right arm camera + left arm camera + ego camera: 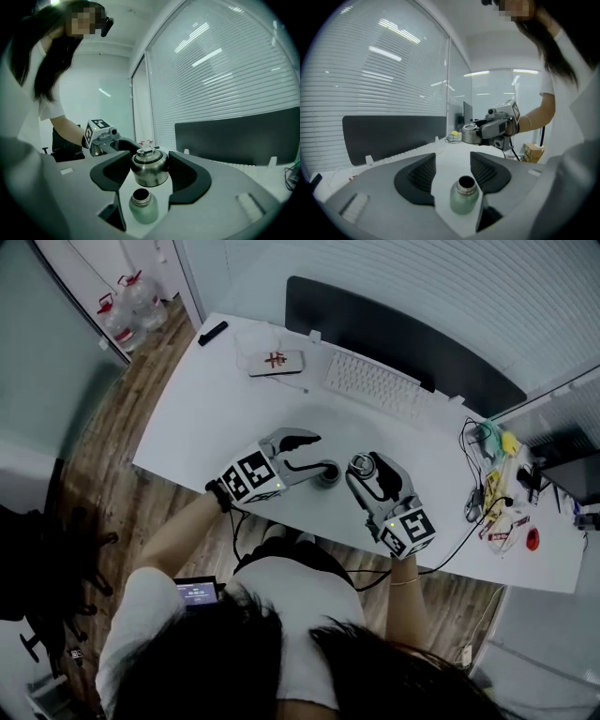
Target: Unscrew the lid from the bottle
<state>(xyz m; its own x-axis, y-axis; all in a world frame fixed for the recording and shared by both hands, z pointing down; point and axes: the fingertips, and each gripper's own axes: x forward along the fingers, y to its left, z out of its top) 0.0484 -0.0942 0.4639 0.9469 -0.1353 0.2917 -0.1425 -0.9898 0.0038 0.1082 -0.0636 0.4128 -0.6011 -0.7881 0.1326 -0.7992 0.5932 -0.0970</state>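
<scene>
White desk [202,423] shows open surface at its left end, room to move there! Left gripper [314,454] has its jaws released, pads off the bottle [464,200]. The bottle stands upright near the front edge, long axis vertical, mouth open upward, contents unseen. Right gripper [150,161] clamps the steel lid [149,174], clear of the neck. Cables [487,488] crowd the right end.

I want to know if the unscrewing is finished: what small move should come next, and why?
Probably lower the lid onto the bare table beside the bottle and let go. The lid is already off, clamped in the right tongs in the air, and the bottle stands open-mouthed, with the left tongs apart and not pressing it.
</scene>
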